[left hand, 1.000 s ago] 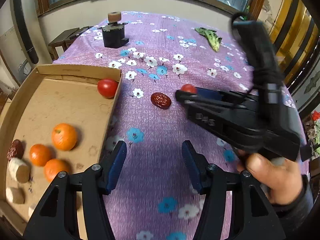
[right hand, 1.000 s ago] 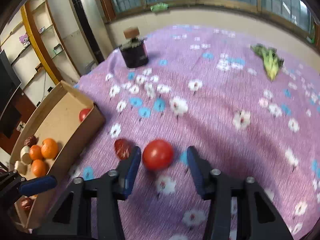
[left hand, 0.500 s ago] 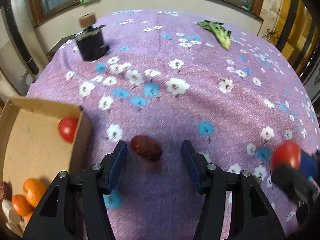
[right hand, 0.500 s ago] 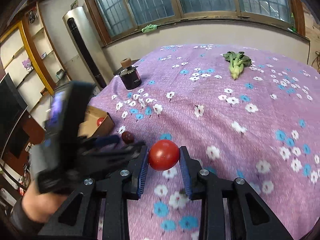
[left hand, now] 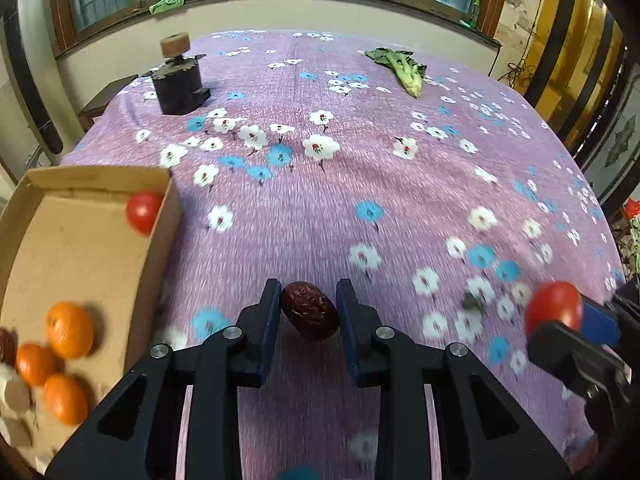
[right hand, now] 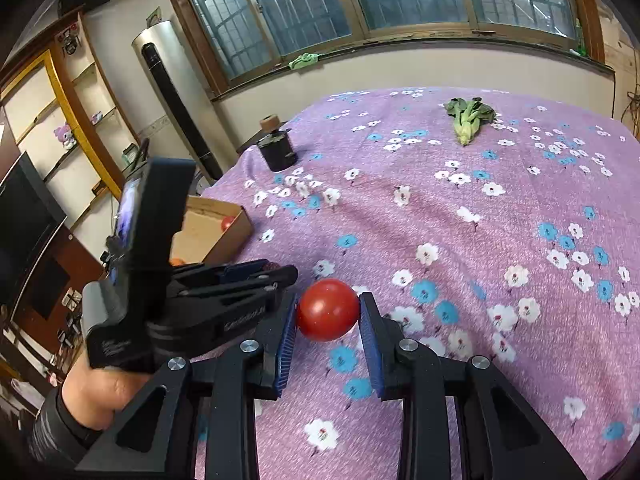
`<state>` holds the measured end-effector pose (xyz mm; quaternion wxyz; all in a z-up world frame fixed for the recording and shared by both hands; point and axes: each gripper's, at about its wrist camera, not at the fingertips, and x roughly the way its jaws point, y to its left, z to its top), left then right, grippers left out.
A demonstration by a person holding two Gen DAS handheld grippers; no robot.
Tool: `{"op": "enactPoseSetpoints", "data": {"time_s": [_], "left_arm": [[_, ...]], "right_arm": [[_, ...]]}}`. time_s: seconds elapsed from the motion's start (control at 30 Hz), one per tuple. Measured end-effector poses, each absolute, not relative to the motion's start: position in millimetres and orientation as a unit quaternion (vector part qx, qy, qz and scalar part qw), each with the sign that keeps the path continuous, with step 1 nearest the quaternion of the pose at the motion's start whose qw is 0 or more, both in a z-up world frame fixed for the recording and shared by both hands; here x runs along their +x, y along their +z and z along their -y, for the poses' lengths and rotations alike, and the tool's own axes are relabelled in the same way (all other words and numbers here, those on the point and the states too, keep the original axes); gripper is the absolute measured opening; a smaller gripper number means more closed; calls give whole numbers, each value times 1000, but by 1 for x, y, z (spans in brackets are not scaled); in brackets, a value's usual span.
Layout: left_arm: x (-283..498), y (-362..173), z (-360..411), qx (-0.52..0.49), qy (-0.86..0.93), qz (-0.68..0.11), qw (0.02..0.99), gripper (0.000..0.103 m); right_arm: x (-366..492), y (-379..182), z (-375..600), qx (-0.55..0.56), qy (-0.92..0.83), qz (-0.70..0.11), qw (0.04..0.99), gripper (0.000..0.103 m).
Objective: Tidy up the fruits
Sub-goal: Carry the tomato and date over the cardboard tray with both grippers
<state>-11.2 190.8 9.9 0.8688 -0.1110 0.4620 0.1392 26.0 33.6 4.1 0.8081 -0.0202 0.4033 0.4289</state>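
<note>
The dried red date [left hand: 310, 316] sits between the blue pads of the left tool [left hand: 308, 312], whose jaws have just been closing; the pads now press on both sides of the date, low over the purple flowered cloth of the tabletop [left hand: 360, 184]. Whether the date is lifted clear of the cloth I cannot tell. Just to its left stands the open cardboard box [left hand: 158, 256], its near wall close beside the tool. Inside the box a small tomato [left hand: 143, 212] rests in the far corner against the wall, and three oranges [left hand: 69, 330] lie grouped toward the near end, with some pale, blurred pieces beside them at the picture's edge.

Over to the right, the right tool [right hand: 328, 316] is clamped on a round red tomato [right hand: 328, 310], held above the cloth with a pad on each side. In the right wrist view the left tool [right hand: 276, 274] shows from the side, with a hand [right hand: 100, 390] in a dark sleeve gripping its handle, and the box [right hand: 224, 236] lies beyond it.

Farther back on the tabletop, well apart from the fruit, a black pot with a wooden knob [left hand: 178, 76] stands at the left and a leafy green vegetable [left hand: 404, 68] lies at the right, below the windows
</note>
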Motion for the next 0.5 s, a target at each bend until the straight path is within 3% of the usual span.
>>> {"op": "enactPoseSetpoints", "data": {"time_s": [0.5], "left_arm": [[-85, 44, -197, -114, 178, -422, 882, 25]], "right_arm": [[-15, 14, -45, -32, 455, -395, 797, 31]]}}
